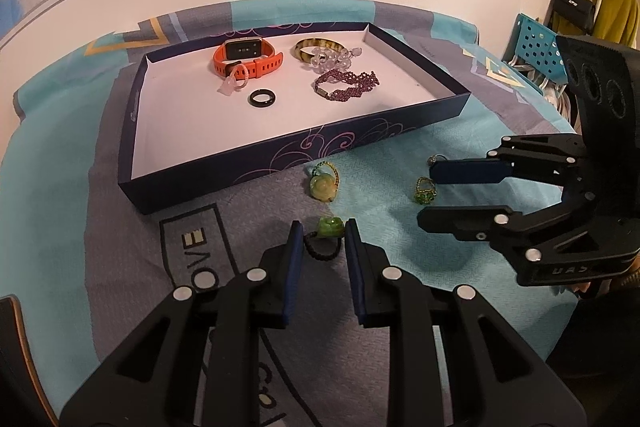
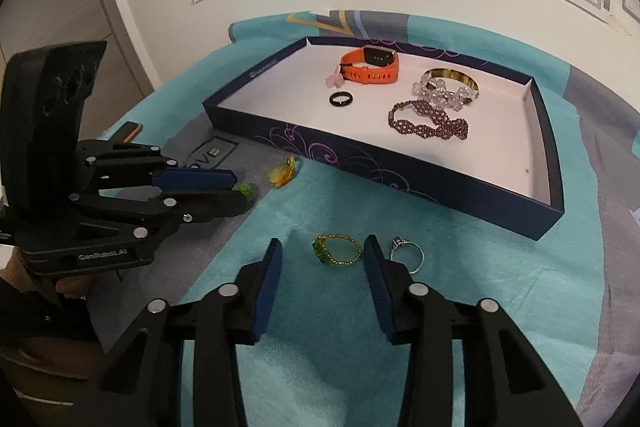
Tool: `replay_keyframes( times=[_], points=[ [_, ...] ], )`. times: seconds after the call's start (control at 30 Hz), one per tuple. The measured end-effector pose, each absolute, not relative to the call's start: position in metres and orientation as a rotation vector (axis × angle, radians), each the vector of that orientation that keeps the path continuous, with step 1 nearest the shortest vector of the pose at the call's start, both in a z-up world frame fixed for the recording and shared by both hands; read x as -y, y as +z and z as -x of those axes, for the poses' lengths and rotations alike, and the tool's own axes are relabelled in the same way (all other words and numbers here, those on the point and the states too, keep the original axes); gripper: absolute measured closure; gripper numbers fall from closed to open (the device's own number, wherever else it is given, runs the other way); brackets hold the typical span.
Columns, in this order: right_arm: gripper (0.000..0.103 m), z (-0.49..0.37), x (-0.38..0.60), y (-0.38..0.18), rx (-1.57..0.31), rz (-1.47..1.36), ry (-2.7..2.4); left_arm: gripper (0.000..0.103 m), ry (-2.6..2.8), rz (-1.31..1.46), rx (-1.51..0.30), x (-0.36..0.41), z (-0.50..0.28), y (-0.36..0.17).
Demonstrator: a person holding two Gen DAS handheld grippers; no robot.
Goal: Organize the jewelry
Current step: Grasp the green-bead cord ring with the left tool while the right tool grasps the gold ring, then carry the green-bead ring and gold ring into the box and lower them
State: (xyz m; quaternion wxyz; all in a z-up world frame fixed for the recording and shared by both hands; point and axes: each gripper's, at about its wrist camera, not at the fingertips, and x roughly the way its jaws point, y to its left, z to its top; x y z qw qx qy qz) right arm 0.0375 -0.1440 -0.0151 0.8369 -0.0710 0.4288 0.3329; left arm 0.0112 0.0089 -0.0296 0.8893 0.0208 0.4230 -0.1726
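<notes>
The left gripper [image 1: 320, 231] stands with jaws spread, the green stone ring [image 1: 330, 227] lying right between the pad tips, its black cord loop trailing back toward the camera — nothing pinched yet. The right gripper [image 2: 322, 247] is likewise parted around the gold beaded ring [image 2: 337, 249], its hoop lying flat across the gap; a silver ring [image 2: 408, 254] sits just outside the right pad. Farther on lies the pale pendant [image 1: 323, 187], then the navy tray [image 1: 280, 157], already holding bracelets and a watch.
</notes>
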Motion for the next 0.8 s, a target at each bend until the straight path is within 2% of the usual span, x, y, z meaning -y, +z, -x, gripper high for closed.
replay_keyframes(
  times=[0.1,0.17,0.4,0.43,0.8],
  points=[
    [0.069,-0.038,0.143,-0.016,-0.909,0.153,0.699,0.081,-0.358,-0.038,-0.88,-0.009,-0.011,-0.03],
    [0.081,-0.039,0.144,-0.016,-0.91,0.153,0.686,0.081,-0.358,-0.037,-0.88,-0.009,-0.011,-0.03],
    [0.09,-0.039,0.146,-0.016,-0.905,0.15,0.689,0.081,-0.357,-0.033,-0.881,-0.008,-0.012,-0.03],
    [0.098,-0.039,0.146,-0.016,-0.904,0.147,0.696,0.081,-0.356,-0.031,-0.88,-0.008,-0.012,-0.03],
    [0.098,-0.038,0.155,-0.011,-0.881,0.13,0.686,0.081,-0.359,-0.018,-0.872,-0.01,-0.011,-0.028]
  ],
)
